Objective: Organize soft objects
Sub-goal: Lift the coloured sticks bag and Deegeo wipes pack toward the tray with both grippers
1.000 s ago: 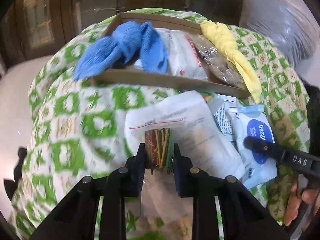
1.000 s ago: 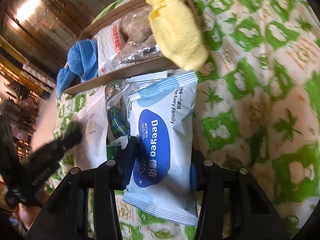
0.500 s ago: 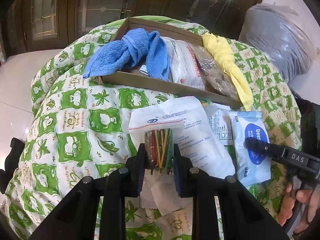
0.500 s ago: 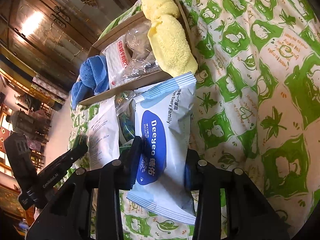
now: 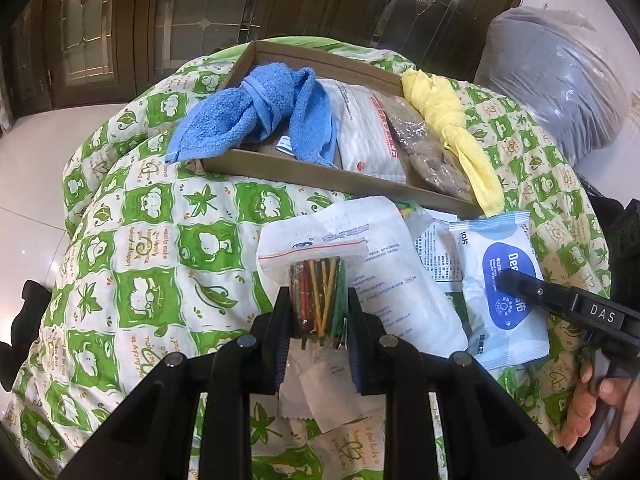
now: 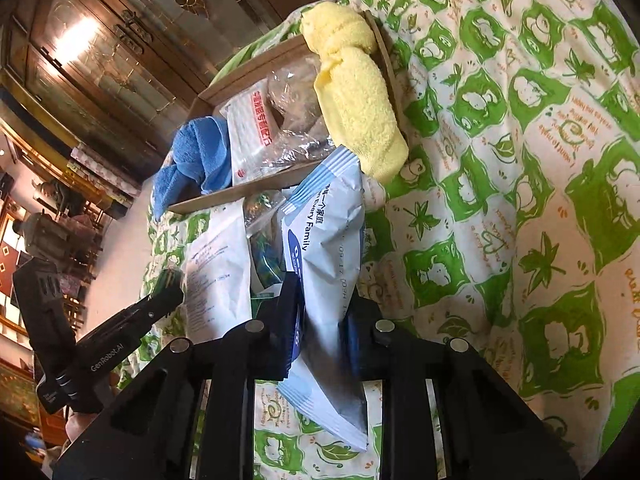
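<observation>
My left gripper (image 5: 318, 308) is shut on a small clear zip bag of coloured sticks (image 5: 320, 292), held above a white paper pouch (image 5: 384, 272). My right gripper (image 6: 322, 300) is shut on a blue and white wet-wipes pack (image 6: 324, 248), now squeezed and tilted on edge; it also shows in the left wrist view (image 5: 504, 280). Beyond them a shallow cardboard tray (image 5: 320, 172) holds a knotted blue towel (image 5: 256, 116), a white packet (image 5: 364, 128), a clear bag of brown stuff (image 5: 428, 148) and a knotted yellow towel (image 5: 452, 120).
Everything lies on a green and white patterned quilt (image 5: 160, 240) over a rounded surface. A grey plastic sack (image 5: 560, 76) stands at the far right. Wooden glass-door cabinets (image 5: 200, 0) are behind. More packets (image 6: 264, 256) lie between pouch and wipes.
My right gripper has closed on the wipes pack, which has crumpled and tilted up on edge. My left gripper has lifted a little with the stick bag; both views have pulled back.
</observation>
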Tool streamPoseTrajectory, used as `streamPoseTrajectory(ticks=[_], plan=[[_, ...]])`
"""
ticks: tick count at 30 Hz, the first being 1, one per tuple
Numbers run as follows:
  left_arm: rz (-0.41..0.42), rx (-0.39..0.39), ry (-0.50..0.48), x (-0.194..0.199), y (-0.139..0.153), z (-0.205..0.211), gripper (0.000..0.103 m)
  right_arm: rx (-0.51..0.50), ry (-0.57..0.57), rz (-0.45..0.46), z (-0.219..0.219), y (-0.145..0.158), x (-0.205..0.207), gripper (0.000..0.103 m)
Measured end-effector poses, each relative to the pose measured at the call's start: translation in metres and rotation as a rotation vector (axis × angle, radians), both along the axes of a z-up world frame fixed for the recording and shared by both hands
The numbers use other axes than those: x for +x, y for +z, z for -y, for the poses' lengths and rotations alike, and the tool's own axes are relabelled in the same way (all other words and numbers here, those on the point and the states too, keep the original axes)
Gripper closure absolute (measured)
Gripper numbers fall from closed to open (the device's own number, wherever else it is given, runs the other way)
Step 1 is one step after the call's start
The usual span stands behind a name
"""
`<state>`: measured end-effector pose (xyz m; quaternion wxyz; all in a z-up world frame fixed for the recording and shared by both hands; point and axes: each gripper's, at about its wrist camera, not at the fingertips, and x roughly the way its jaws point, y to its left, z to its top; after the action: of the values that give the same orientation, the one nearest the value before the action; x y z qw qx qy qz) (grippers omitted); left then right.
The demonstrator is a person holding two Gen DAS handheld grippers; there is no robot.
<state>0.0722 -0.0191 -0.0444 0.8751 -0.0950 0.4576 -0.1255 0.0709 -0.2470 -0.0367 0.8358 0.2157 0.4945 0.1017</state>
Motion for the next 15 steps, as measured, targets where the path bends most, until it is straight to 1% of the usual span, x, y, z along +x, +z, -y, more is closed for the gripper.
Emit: streamPoseTrajectory(ticks=[8,15], plan=[[0.014,0.017,-0.013,0.001,0.005,0.004,0.079,0.002,-0.008,0.026,0.008,0.009,-0.005,0.083],[0.033,0.043,-0.03,0.005,0.012,0.011,0.079,-0.001,-0.001,0.029,0.006,0.01,-0.008,0.083]])
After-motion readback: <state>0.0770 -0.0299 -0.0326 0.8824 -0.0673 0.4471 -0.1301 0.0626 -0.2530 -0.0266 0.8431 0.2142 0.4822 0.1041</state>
